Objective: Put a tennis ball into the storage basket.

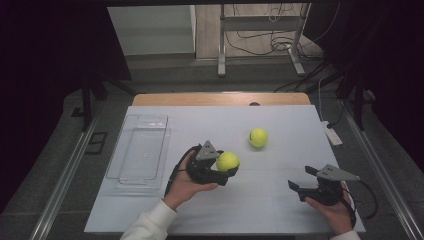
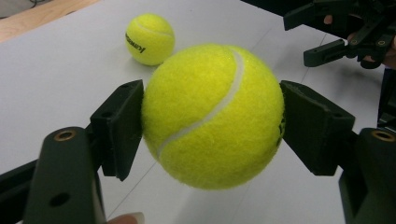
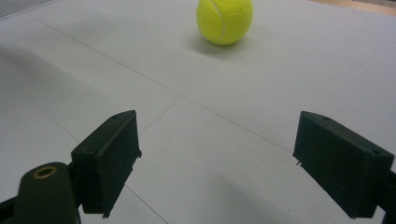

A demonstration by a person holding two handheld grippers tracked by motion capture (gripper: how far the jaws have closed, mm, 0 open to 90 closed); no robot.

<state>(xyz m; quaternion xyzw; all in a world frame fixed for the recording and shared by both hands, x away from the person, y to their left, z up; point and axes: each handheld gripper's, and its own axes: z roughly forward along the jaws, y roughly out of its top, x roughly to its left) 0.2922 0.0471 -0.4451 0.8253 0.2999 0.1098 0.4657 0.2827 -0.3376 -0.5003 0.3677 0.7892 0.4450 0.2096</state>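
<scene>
Yellow felt: the held tennis ball (image 1: pixel 227 161) is bright yellow with a white seam, raised off the table near its middle.
Grip: the left gripper (image 1: pixel 220 167) pinches the held tennis ball, one black pad pressed on each side; in the left gripper view the held tennis ball (image 2: pixel 213 115) hangs above the table between the pads.
Left hand: the left hand (image 1: pixel 186 184) wraps the gripper body from about 7 o'clock of the held tennis ball.
Second ball: the loose tennis ball (image 1: pixel 258 137) rests on the table at about 1 o'clock of the held one, near but apart; dark lettering shows on it (image 2: pixel 150 38).
Right gripper: the right gripper (image 1: pixel 302 180) sits at about 4 o'clock, well apart, jaws spread wide with nothing between them, pointing toward the loose tennis ball (image 3: pixel 224 20).
Tray: a clear plastic tray (image 1: pixel 141 152) lies at about 9 o'clock, near the table's left edge.
Table: the table (image 1: pixel 260 210) has a pale grey-white top.
</scene>
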